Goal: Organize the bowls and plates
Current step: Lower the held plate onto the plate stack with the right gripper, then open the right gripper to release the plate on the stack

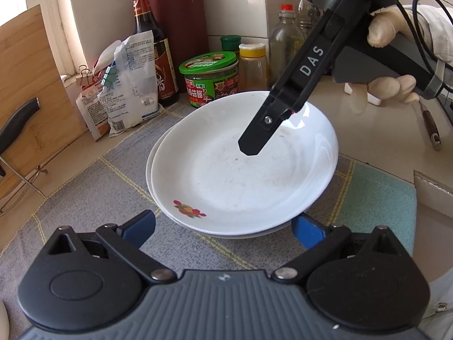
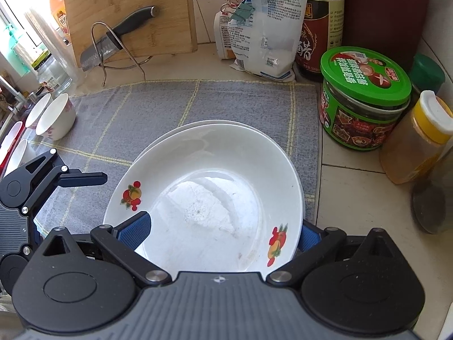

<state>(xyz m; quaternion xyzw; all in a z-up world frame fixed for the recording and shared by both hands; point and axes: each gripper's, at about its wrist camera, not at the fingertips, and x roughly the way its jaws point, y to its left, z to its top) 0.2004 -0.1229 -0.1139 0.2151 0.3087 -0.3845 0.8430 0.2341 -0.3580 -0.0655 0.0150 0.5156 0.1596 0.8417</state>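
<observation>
Lower your wide-open right gripper gently: the top plate seems settled on 1 plate below.

Sunlit tiled countertop, white tiled wall.

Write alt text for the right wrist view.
The open right gripper straddles the near rim of a white plate stacked on another plate on a grey mat. Two bowls sit at left; jars, bottles and a cutting board stand behind.
</observation>
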